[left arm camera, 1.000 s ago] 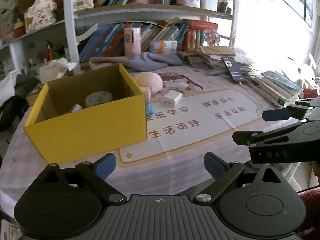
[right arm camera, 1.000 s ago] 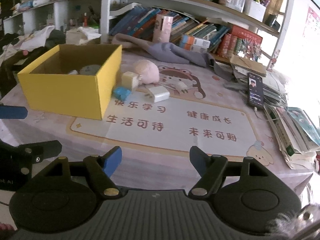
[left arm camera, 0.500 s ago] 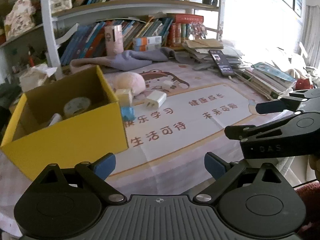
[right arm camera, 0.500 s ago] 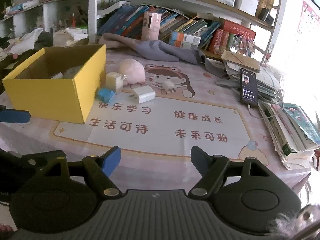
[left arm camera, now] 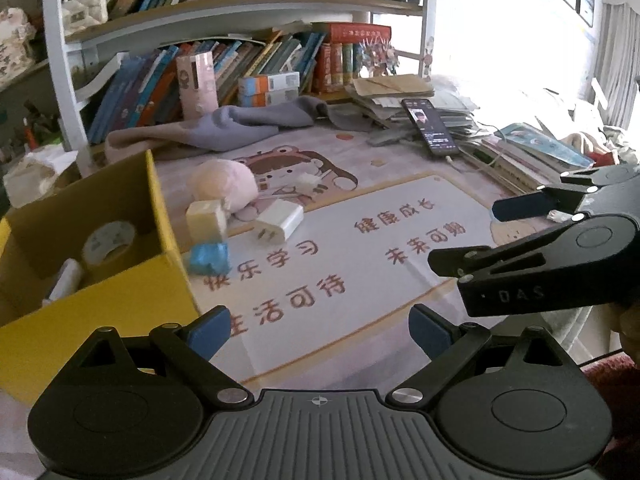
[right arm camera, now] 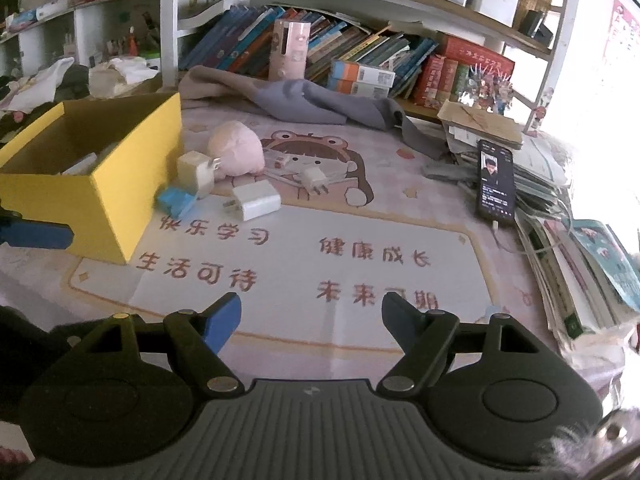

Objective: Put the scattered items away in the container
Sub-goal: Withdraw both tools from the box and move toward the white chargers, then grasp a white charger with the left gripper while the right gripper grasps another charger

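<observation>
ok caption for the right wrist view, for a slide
Open right tongs face white plug-in chargers scattered beside an open yellow cardboard box.

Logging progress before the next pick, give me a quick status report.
Left gripper and right gripper open, empty, above the mat. Yellow box holds a tape roll; white charger, cream charger, blue item, pink plush outside. Path clear.

Yellow box [right arm camera: 132, 184], plain brown inside. Pale pink plush [right arm camera: 237, 149]. Cream charger cube [right arm camera: 195, 174]; white charger [right arm camera: 256, 201]; smaller white plug [right arm camera: 315, 179]. Bright blue crumpled item [right arm camera: 176, 201]. Pale roll of tape [left arm camera: 109, 242] in box. Mat [right arm camera: 304, 264]: white panel, reddish-brown characters, tan border, pink surround, cartoon figure in brown. Grey-lilac cloth [right arm camera: 308, 102]. Pink cylinder [right arm camera: 289, 50], dark stripe. Black phone [right arm camera: 495, 182]. Black grippers, blue pads [right arm camera: 222, 322].
</observation>
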Available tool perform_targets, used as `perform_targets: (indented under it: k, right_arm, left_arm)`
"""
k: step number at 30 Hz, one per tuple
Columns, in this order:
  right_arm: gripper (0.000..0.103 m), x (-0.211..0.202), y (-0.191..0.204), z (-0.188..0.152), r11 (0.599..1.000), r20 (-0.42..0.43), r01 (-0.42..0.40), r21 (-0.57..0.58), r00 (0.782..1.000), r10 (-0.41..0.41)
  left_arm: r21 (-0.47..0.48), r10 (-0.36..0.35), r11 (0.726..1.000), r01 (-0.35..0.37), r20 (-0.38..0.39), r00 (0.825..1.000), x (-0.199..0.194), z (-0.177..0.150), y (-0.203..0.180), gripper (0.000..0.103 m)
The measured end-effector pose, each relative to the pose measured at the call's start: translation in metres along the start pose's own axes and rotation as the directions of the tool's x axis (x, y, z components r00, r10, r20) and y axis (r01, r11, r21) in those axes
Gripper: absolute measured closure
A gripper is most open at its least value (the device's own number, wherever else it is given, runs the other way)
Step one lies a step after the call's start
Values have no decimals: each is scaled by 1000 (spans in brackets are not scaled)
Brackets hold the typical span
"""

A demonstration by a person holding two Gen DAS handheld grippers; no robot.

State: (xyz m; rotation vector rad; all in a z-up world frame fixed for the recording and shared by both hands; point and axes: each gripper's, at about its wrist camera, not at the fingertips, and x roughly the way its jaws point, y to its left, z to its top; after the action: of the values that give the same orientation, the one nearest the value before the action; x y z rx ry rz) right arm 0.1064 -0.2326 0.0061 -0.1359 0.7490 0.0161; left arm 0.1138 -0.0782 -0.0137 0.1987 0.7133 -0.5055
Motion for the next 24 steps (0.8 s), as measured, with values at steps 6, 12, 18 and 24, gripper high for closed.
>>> perform_targets:
  k: [6,12,18,24]
  right_arm:
    - [27,22,-26,20,999,11,-30,-37,999,31]
    - [27,46,-56,37,996,17,-64,-58,998,65]
    - [27,71,-87,50,991,8,-114,-63,993,115]
    - [27,103,-111,64,982,-1,-179,-67,984,179]
  left_arm:
    - [-12,22,1000,-22,-14,1000,28,22,-11,6]
    - [-40,44,998,-46,-48,998,58,44,-21,6]
    - [-69,85,994,-91,-87,993,86,63,-31,6]
    - [-95,138,984,-149,-115,984,110,80,-35,6]
